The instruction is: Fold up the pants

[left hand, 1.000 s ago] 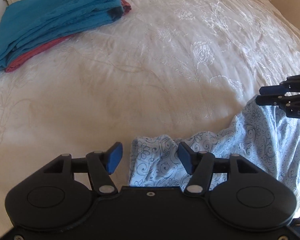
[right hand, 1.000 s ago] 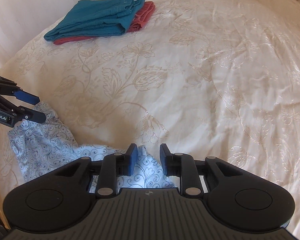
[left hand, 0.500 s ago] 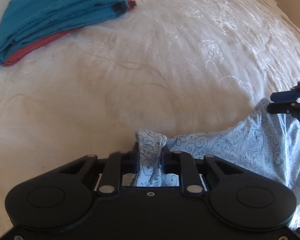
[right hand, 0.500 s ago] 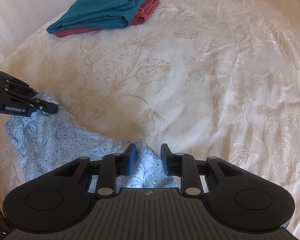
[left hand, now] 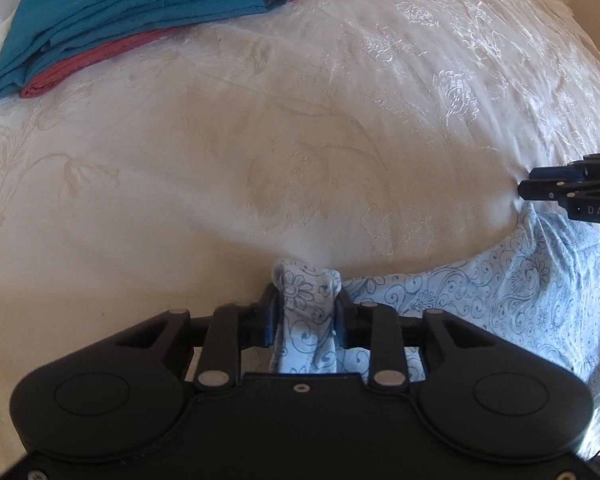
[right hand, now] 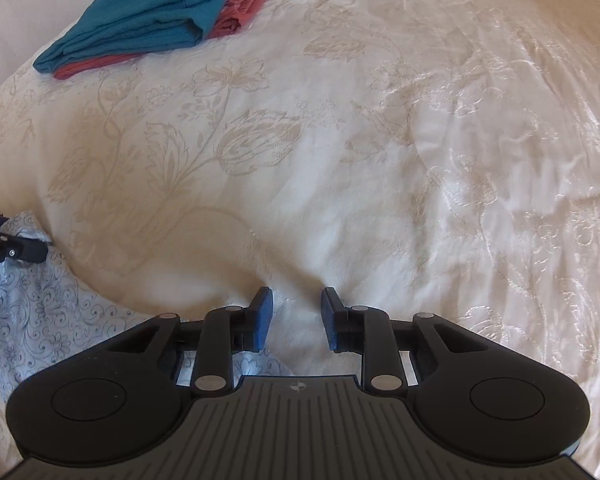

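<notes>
The pants (left hand: 512,300), pale blue with a dark swirl print, lie on the bed (left hand: 300,140) at the lower edge of both views. In the left view, a bunched corner of them stands up between the pads of the left tongs (left hand: 305,312), low in the middle; the pads touch the cloth on both sides while the jaws are opening. The right tongs (right hand: 296,314) stand partly open, with only the cream bed cover between the pads; the pants lie lower left of them, just behind the left pad. Folded teal and red clothes (right hand: 148,24) lie at the upper left, well apart.
</notes>
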{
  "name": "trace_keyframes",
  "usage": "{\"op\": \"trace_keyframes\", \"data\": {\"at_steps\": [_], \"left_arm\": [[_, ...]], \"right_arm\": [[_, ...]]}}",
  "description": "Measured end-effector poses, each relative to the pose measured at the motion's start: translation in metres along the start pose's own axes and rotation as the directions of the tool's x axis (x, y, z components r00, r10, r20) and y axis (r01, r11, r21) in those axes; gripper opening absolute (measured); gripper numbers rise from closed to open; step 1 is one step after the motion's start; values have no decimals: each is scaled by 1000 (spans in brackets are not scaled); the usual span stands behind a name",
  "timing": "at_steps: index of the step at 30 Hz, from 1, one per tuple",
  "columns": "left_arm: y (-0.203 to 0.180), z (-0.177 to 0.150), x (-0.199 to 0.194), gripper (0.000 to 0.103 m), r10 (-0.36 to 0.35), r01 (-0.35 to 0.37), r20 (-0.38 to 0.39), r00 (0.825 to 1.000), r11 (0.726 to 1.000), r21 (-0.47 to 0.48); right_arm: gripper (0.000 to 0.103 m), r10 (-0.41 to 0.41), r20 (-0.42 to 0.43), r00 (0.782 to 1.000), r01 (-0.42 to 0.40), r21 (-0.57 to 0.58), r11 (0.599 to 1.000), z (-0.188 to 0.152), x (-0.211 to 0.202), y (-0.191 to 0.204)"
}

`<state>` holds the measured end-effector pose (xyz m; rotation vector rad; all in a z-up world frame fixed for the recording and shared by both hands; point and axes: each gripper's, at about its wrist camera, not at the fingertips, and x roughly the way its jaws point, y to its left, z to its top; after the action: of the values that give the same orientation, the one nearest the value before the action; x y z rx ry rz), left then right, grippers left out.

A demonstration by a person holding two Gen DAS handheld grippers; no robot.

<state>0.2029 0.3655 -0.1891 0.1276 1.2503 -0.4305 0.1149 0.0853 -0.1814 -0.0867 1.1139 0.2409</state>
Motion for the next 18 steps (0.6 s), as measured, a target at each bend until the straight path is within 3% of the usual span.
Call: {"op": "trace_keyframes", "data": {"at_steps": [2, 6, 11, 15, 18], "left_arm": [[7, 5, -16, 49, 0, 0, 50, 999, 1000, 2], [26, 12, -42, 50, 106, -101, 123, 987, 994, -45], [45, -11, -45, 50, 123, -113, 53, 991, 981, -156], [41, -49, -43, 50, 181, -179, -8, 983, 961, -210], [45, -72, -46, 50, 159, -160, -26, 987, 948, -277]], "right_arm": [[26, -23, 60, 998, 23, 7, 1000, 1, -15, 2], [27, 11, 129, 992, -11, 2, 1000, -2, -47, 14], [27, 152, 135, 979, -140, -95, 986, -12, -71, 58], [27, 312, 80, 947, -287, -234, 929, -19, -77, 112], [27, 394, 31, 919, -358, -356, 863, -26, -76, 160]]}}
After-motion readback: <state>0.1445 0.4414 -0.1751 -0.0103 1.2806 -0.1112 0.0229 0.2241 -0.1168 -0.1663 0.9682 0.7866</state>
